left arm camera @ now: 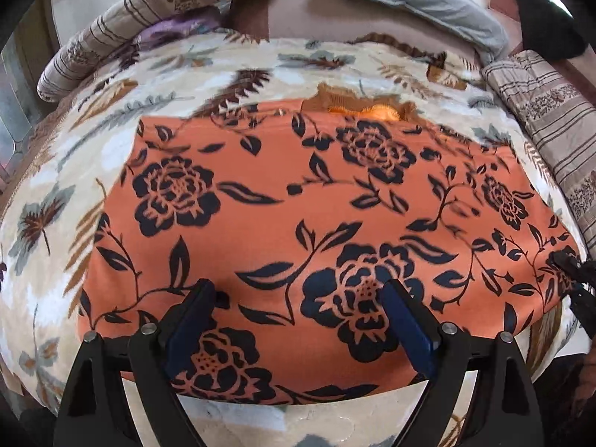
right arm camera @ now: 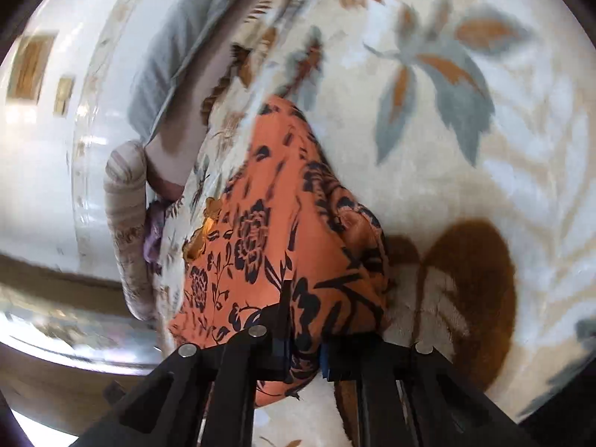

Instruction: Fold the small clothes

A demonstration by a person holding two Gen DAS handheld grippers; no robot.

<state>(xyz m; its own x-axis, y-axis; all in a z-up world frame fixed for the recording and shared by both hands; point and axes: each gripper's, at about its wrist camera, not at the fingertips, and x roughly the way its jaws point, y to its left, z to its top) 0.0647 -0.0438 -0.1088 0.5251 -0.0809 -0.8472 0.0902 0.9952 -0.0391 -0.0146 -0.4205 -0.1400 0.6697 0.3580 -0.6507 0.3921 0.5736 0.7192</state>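
Item: orange floral garment [left arm camera: 298,201], flat on blanket [left arm camera: 56,171]; our right gripper [right arm camera: 303,350] pinches its corner, left gripper [left arm camera: 298,316] gapes empty above; next, we judge, left takes the near hem

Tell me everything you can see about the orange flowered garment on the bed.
The orange garment is thin, smooth-looking fabric printed with black roses and leaves. It lies spread flat on the leaf-patterned blanket, a brownish trimmed opening at its far edge. The right gripper pinches one bunched edge; the left gripper stands open over the near hem.
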